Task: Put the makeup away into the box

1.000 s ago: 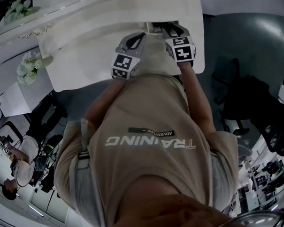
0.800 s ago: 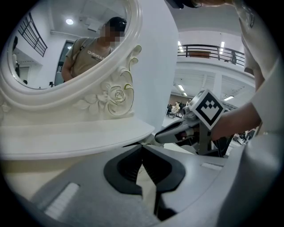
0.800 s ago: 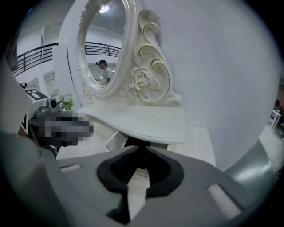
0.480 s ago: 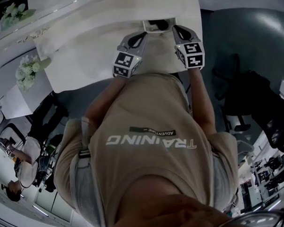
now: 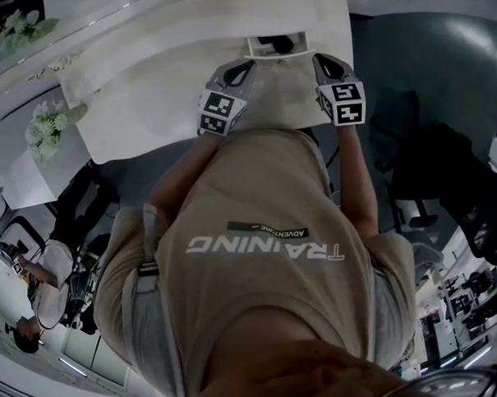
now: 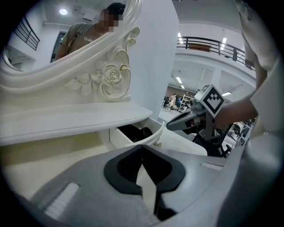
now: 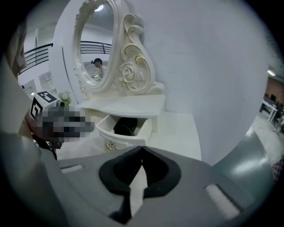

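A small white drawer (image 5: 276, 47) stands pulled out of the white dressing table (image 5: 147, 82), with dark makeup items (image 5: 281, 44) inside. The left gripper view shows the drawer (image 6: 153, 137) and its dark contents (image 6: 138, 132) just ahead. In the right gripper view the drawer (image 7: 126, 135) also holds a dark item (image 7: 125, 126). My left gripper (image 5: 240, 70) hangs left of the drawer, shut and empty, jaw tips together (image 6: 142, 146). My right gripper (image 5: 322, 63) is to the drawer's right, shut with nothing held (image 7: 142, 148).
An ornate oval mirror (image 7: 95, 44) rises behind a curved shelf (image 7: 128, 106) above the drawer. White flowers (image 5: 44, 134) lie off the table's left end. A black chair (image 5: 446, 190) stands on the floor at right. The table's right edge (image 5: 350, 83) is close to my right gripper.
My right gripper has drawn back from over the drawer and slid to the right, leaving the drawer's inside uncovered. The left gripper has sunk slightly and stays beside the drawer.
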`<action>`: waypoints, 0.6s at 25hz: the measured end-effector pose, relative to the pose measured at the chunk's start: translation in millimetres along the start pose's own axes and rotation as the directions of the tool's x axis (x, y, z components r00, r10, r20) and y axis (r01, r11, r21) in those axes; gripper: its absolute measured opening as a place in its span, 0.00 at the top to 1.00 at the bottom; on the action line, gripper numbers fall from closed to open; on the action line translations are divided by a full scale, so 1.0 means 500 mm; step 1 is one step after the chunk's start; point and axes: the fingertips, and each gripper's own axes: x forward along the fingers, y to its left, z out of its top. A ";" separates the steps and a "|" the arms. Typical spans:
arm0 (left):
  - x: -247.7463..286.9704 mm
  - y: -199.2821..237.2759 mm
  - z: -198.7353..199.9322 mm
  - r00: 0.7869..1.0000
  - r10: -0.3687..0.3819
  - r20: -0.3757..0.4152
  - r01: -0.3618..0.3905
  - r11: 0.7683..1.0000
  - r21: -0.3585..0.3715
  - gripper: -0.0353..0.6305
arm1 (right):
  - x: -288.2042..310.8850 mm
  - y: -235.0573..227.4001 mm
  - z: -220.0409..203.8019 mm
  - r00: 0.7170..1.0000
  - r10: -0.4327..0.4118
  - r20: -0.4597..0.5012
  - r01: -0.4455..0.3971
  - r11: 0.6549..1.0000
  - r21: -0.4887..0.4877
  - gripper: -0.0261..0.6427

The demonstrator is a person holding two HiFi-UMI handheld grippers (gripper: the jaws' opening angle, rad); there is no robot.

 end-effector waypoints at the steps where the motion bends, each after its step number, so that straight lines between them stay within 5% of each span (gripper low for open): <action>1: 0.002 0.002 -0.006 1.000 -0.001 -0.007 0.001 1.000 -0.002 0.94 | 0.005 0.000 -0.009 1.000 0.006 -0.007 -0.006 1.000 0.006 0.95; 9: 0.021 0.033 -0.040 0.998 0.011 -0.055 -0.012 1.000 -0.019 0.94 | 0.032 0.019 -0.016 0.999 0.031 -0.029 -0.031 0.999 0.011 0.95; 15: 0.029 0.058 -0.019 0.999 0.040 -0.021 -0.041 0.997 -0.064 0.94 | 0.056 0.021 0.008 0.999 0.045 -0.018 -0.045 0.999 0.008 0.96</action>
